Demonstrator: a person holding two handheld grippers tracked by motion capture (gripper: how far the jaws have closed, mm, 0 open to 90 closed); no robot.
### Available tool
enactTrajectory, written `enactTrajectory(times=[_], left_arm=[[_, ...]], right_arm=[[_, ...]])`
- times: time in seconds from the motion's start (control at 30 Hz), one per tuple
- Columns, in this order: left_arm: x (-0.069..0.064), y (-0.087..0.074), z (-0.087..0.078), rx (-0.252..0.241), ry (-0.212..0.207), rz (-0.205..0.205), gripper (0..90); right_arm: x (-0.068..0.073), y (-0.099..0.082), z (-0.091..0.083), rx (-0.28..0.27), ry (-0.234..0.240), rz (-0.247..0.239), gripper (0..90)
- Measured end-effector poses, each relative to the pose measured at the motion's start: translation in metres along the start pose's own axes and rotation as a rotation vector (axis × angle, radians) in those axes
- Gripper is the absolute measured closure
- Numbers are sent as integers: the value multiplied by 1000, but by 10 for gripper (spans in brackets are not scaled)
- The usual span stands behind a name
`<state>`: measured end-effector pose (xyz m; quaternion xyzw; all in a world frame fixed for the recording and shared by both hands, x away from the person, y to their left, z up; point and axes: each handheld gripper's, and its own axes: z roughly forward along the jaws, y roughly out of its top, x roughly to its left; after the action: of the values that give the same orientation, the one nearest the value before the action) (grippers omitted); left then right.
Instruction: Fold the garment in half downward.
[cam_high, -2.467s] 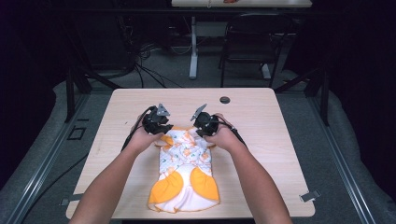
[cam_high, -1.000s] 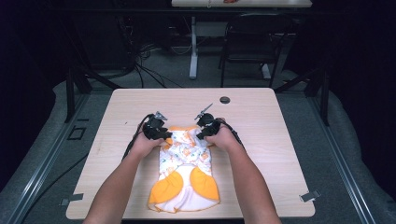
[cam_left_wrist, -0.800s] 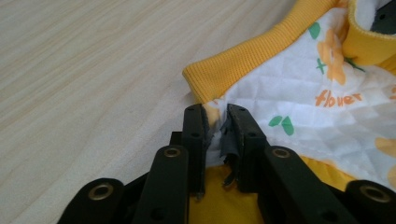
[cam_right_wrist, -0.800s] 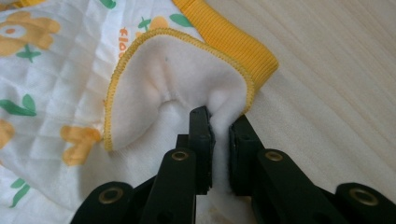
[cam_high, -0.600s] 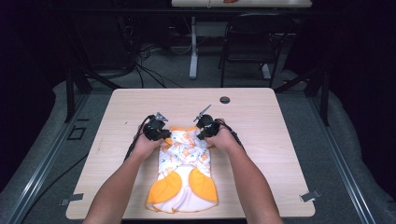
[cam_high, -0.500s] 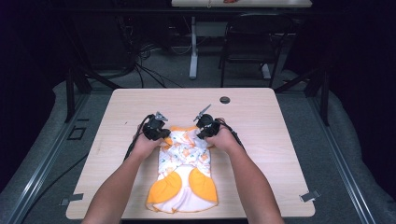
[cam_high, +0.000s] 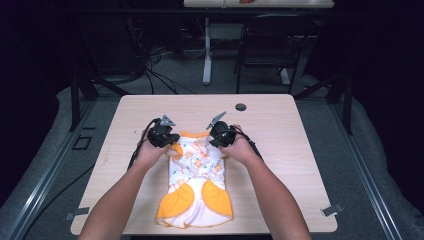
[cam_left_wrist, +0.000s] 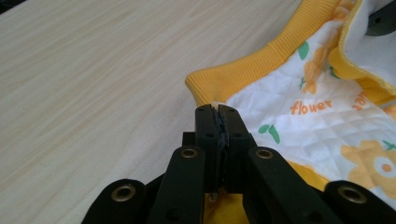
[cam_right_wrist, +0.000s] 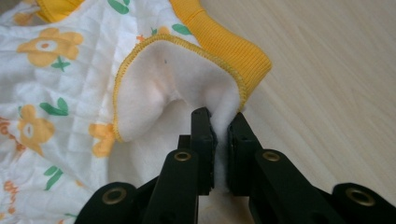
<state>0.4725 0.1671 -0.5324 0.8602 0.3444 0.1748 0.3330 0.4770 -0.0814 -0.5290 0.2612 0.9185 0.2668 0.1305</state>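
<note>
The garment (cam_high: 196, 185) lies lengthwise on the near middle of the wooden table (cam_high: 280, 130), its orange-panelled white hem close to the near edge. It is quilted white cloth printed with orange flowers, green leaves and the word "flower", with ribbed orange trim and a fleecy white lining. At its far end the left gripper (cam_left_wrist: 217, 122) has its jaws pressed together on the cloth edge just below the ribbed band. The right gripper (cam_right_wrist: 219, 128) pinches a fold of white lining beside the orange rib. Bare tabletop stretches wide on both sides and beyond. A small dark round disc (cam_high: 241, 106) sits near the far edge.
</note>
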Motion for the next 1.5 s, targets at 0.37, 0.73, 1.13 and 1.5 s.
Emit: enactTrajectory(times=[0.37,0.73,1.13,1.5], left_arm=[[3,14,-31,-62,18,15,883],[5,31,-50,-110,44,42,883],[3,43,-63,-146,67,68,883],[0,49,-69,-160,77,95,883]], right_arm=[[6,12,-29,-67,-34,-39,836],[1,25,-49,-103,-96,-76,843],[0,33,-71,-127,-149,-117,854],[1,34,-76,-156,-196,-130,851]])
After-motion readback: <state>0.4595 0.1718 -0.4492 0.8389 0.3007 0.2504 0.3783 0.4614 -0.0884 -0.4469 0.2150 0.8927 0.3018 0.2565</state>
